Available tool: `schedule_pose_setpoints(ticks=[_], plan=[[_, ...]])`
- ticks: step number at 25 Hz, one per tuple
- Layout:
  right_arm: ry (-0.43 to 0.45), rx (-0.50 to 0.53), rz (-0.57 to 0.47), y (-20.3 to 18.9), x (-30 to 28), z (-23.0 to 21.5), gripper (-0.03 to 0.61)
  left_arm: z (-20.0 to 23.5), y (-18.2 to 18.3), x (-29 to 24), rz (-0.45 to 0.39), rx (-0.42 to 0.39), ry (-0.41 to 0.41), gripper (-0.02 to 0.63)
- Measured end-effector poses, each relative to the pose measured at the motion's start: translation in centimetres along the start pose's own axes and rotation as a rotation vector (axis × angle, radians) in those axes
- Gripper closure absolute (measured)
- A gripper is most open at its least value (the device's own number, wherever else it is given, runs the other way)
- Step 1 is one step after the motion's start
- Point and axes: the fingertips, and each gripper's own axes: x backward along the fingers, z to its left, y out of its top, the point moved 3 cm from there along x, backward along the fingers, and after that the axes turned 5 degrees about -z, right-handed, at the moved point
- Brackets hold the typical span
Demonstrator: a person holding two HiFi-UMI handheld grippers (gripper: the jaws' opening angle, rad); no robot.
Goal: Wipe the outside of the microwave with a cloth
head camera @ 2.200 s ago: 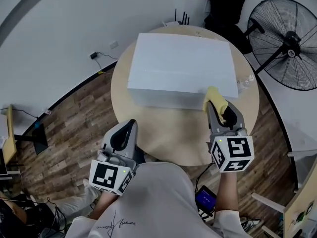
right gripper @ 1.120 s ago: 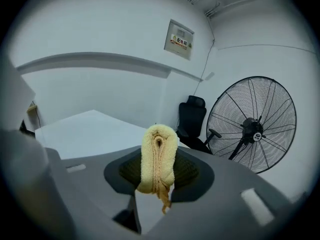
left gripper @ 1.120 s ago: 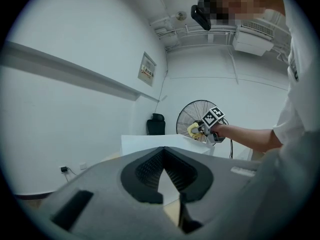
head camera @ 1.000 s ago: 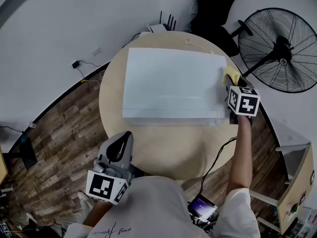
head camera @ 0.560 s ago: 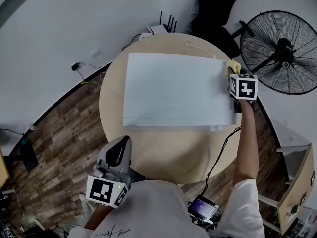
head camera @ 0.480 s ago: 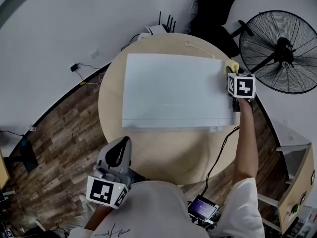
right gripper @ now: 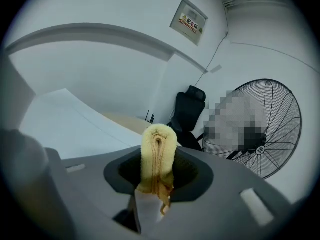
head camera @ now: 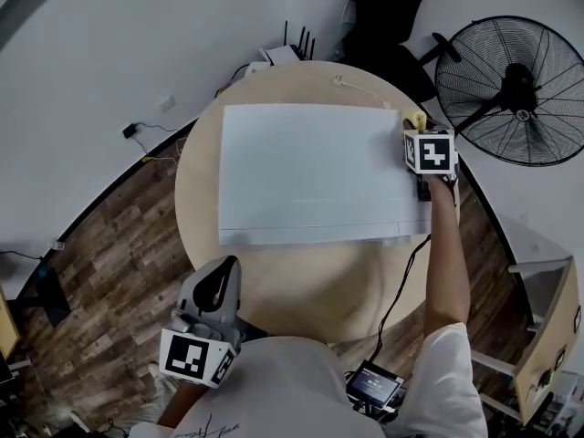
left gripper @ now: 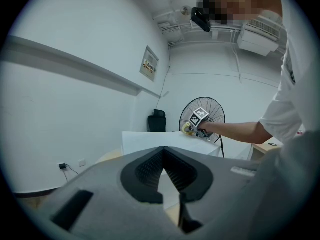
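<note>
The white microwave (head camera: 310, 172) stands on a round wooden table (head camera: 301, 272). My right gripper (head camera: 418, 128) is at the microwave's right side near its back corner, shut on a folded yellow cloth (head camera: 415, 118). In the right gripper view the cloth (right gripper: 157, 156) stands up between the jaws, with the microwave's top (right gripper: 55, 124) to its left. My left gripper (head camera: 219, 286) hangs low near the table's front edge, away from the microwave. Its jaws meet with nothing between them in the left gripper view, where the microwave (left gripper: 165, 141) and the right gripper (left gripper: 197, 126) show far off.
A black standing fan (head camera: 511, 89) is right of the table, close to my right arm. A black chair (head camera: 383, 16) stands behind the table. A router (head camera: 283, 53) and a white cable (head camera: 360, 89) lie at the table's back edge. A dark cord (head camera: 401, 281) hangs off the front right.
My right gripper carried the cloth from the microwave's front right corner round to its right side, then towards the back corner. The left gripper stayed low at the table's front.
</note>
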Motion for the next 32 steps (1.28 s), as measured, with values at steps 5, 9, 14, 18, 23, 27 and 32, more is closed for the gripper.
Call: schedule_pose_setpoints(ticks=[5, 9, 14, 18, 23, 27, 32], plan=[[0.002, -0.043, -0.015, 0.3, -0.2, 0.3, 0.445, -0.1, -0.4, 0.0, 0.008, 0.005, -0.003, 0.621], [0.037, -0.072, -0.005, 0.5, -0.2, 0.9, 0.445, 0.0, -0.5, 0.2, 0.013, 0.010, 0.001, 0.621], [0.066, -0.075, -0.003, 1.0, -0.1, 2.0, 0.445, 0.0, -0.3, 0.5, 0.006, 0.010, 0.002, 0.622], [0.081, -0.073, -0.007, 1.3, -0.3, 2.8, 0.445, 0.1, -0.2, 0.9, 0.000, 0.012, 0.005, 0.621], [0.082, -0.060, -0.006, 1.7, 0.1, 3.5, 0.445, 0.2, -0.4, 1.3, -0.006, 0.017, 0.013, 0.621], [0.099, -0.057, -0.004, 2.1, 0.4, 4.7, 0.445, 0.3, -0.4, 1.7, -0.005, 0.020, 0.020, 0.621], [0.114, -0.066, -0.014, 2.8, 0.5, 5.9, 0.445, 0.6, -0.4, 2.2, -0.014, 0.022, 0.027, 0.621]])
